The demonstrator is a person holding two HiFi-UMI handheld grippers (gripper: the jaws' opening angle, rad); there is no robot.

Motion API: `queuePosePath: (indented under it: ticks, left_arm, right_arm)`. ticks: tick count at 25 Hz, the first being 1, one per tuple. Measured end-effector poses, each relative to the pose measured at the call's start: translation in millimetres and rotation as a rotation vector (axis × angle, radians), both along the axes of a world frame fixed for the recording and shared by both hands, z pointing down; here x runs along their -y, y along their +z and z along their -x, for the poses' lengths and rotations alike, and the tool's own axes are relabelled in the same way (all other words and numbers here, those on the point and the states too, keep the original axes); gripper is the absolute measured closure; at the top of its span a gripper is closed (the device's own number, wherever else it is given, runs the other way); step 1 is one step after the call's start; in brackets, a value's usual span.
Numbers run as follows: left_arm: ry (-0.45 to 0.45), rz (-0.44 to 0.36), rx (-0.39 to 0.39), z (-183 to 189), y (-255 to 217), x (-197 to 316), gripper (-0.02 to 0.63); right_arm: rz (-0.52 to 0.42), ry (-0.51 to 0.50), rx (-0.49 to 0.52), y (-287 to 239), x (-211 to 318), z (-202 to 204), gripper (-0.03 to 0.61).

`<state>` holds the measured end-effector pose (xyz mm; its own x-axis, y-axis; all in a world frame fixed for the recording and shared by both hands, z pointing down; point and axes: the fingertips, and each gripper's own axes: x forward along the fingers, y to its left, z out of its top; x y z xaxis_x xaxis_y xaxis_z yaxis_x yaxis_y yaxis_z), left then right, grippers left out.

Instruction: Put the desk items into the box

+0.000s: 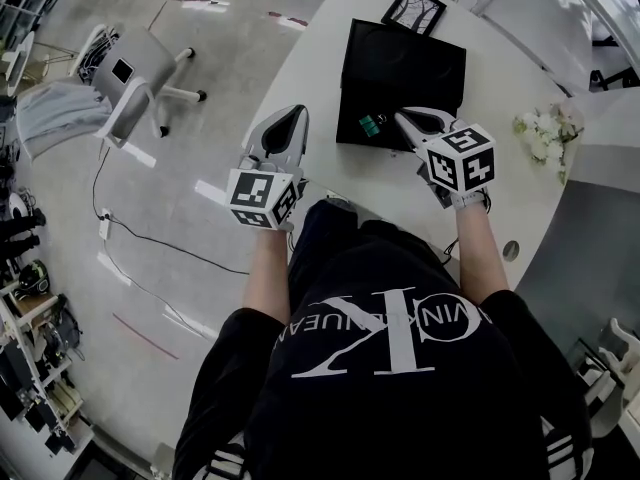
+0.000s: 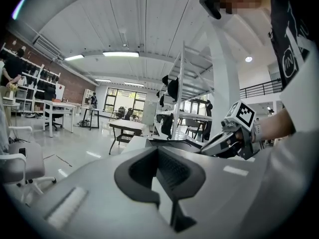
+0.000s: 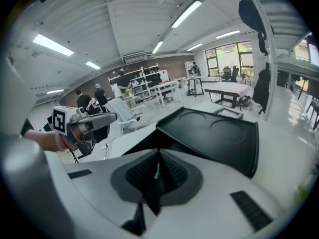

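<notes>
The box (image 1: 400, 68) is matte black and rectangular, and it lies open on the smooth white table (image 1: 330, 58), which has a curved edge. From your right gripper view, its raised lid (image 3: 219, 133) is a flat black panel pressed with two shallow round recesses.

Your right claw (image 1: 400, 115) reaches in over the box's near edge. Its dark ribbed pads are drawn together on a thin green item (image 3: 157, 171), which shows as a teal sliver in the seam between them. From the head view, the green item sits at the claw's tip, inside the box's outline and near its front. You cannot tell whether it touches the box floor.

Your left claw (image 1: 295, 116) has a smooth grey shell and hangs at the table's left edge, just beside the box. Its ribbed pads are pressed together with nothing between them.

Past the box a black-framed picture (image 1: 413, 8) lies flat on the table. A bunch of white flowers (image 1: 540, 133) sits towards the table's right side.
</notes>
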<state>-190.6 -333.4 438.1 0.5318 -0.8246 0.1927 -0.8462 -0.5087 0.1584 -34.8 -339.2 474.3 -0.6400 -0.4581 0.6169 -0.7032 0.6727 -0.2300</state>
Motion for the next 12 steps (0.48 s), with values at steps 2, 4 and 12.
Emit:
queuePosePath:
  ticks: [2, 4, 12]
  left_arm:
    - [-0.004, -0.007, 0.000, -2, -4, -1, 0.604]
    - [-0.010, -0.015, -0.003, -3, -8, -1, 0.604]
    - [-0.003, -0.067, 0.005, -19, -30, 3, 0.604]
  right_arm:
    - [-0.033, 0.040, 0.009, -7, 3, -10, 0.558]
    - [-0.067, 0.081, 0.017, -14, 5, -20, 0.558]
    - [-0.224, 0.186, 0.050, -48, 12, -53, 0.560]
